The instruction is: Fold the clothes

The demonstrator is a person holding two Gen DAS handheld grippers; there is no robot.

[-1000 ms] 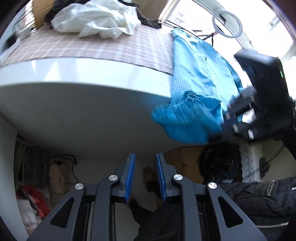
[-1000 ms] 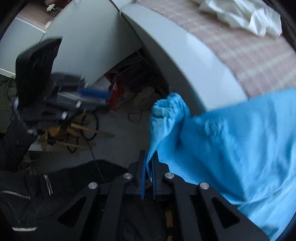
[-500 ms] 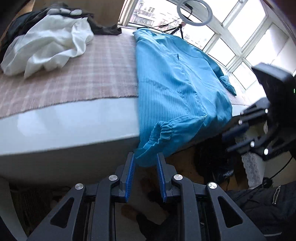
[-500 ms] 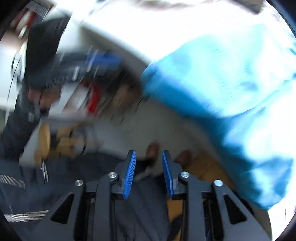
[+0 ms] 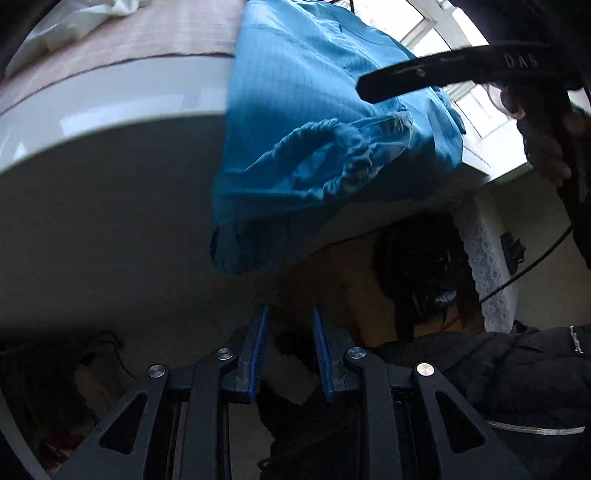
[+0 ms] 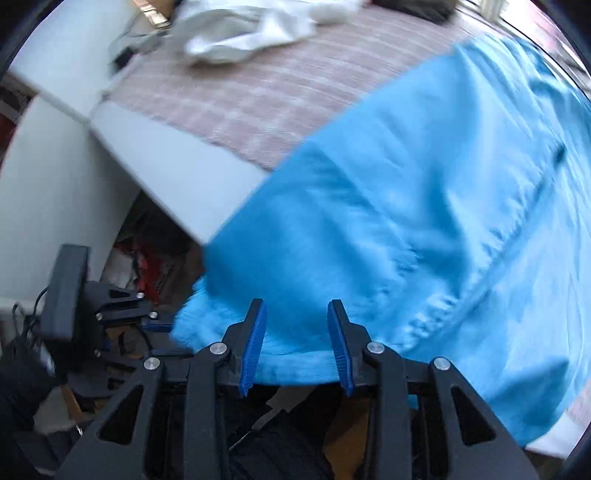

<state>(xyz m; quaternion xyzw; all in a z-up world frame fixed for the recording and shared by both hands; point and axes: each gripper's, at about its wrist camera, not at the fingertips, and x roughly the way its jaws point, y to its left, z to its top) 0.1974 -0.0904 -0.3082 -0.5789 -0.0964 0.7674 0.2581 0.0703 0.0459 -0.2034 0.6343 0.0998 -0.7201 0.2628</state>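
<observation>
Two grippers stand with nothing between their jaws at this moment. A second ago the right gripper (image 6: 297, 345) was pinched on the elastic cuff of the blue garment (image 6: 388, 206); its jaws have just been opening, and now the blue pads stand apart with the cloth's hanging hem behind and just beyond the tips, not pressed by either pad as far as the blurred right wrist view lets me judge. The left gripper (image 5: 290, 354) has its jaws partly open and empty, as they were a second ago; the gathered cuff (image 5: 325, 158) and the drooping corner of the garment lie above and ahead of its tips, apart from them, where earlier the cloth sat off to the right.

Most of the garment lies spread on the plaid-covered table (image 6: 251, 96), one side spilling over the white edge (image 5: 110, 99). A crumpled white cloth (image 6: 243, 26) sits farther back.

Releasing the sleeve probably means it has been laid; the overhanging hem looks like the next part to take.
</observation>
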